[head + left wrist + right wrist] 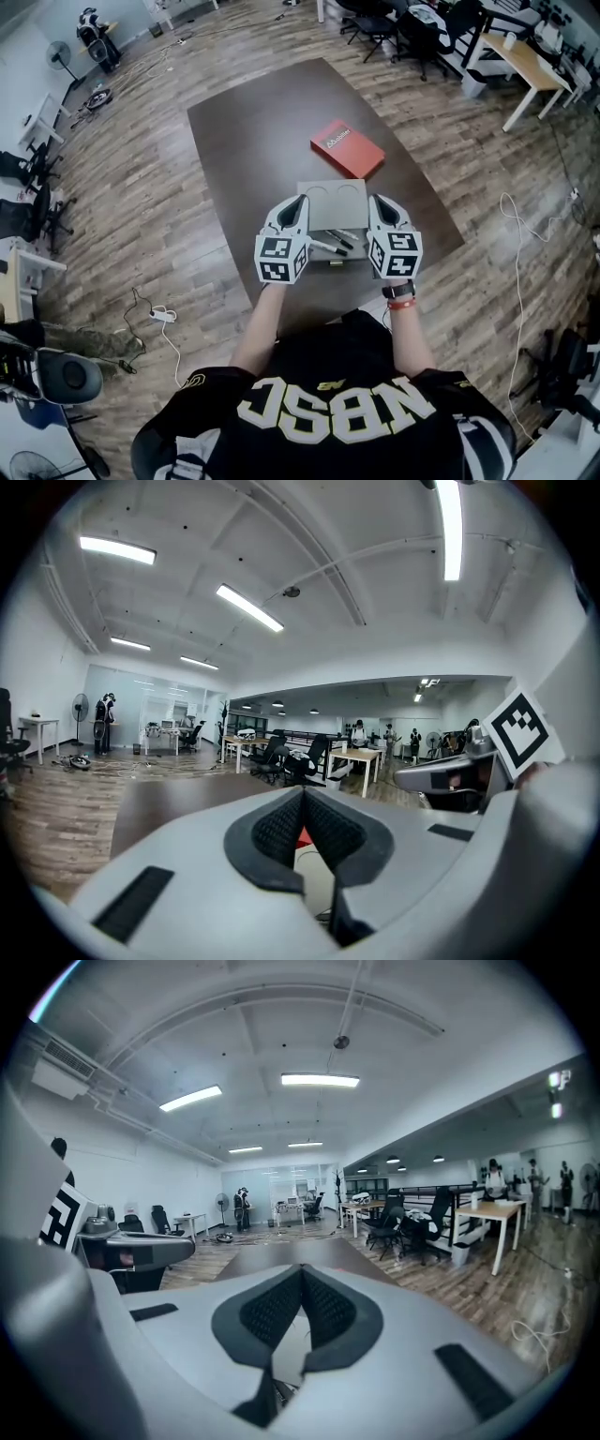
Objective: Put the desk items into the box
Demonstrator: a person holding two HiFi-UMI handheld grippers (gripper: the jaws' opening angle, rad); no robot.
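Note:
A grey open box [334, 201] sits on the dark brown table [253, 131] right in front of me, with black and white pens [334, 244] lying in its near part. A red book [347, 148] lies flat on the table just beyond the box. My left gripper [298, 200] hovers over the box's left edge, and its jaws are shut with nothing between them [302, 792]. My right gripper [379, 200] hovers over the box's right edge, also shut and empty [302, 1268]. Both point away from me, nearly level.
The table stands on a wood-plank floor [150, 216]. Office chairs [394, 28] and a light wooden desk [530, 66] stand at the far right. A white cable [517, 272] trails on the floor to the right, and a power strip [161, 315] lies to the left.

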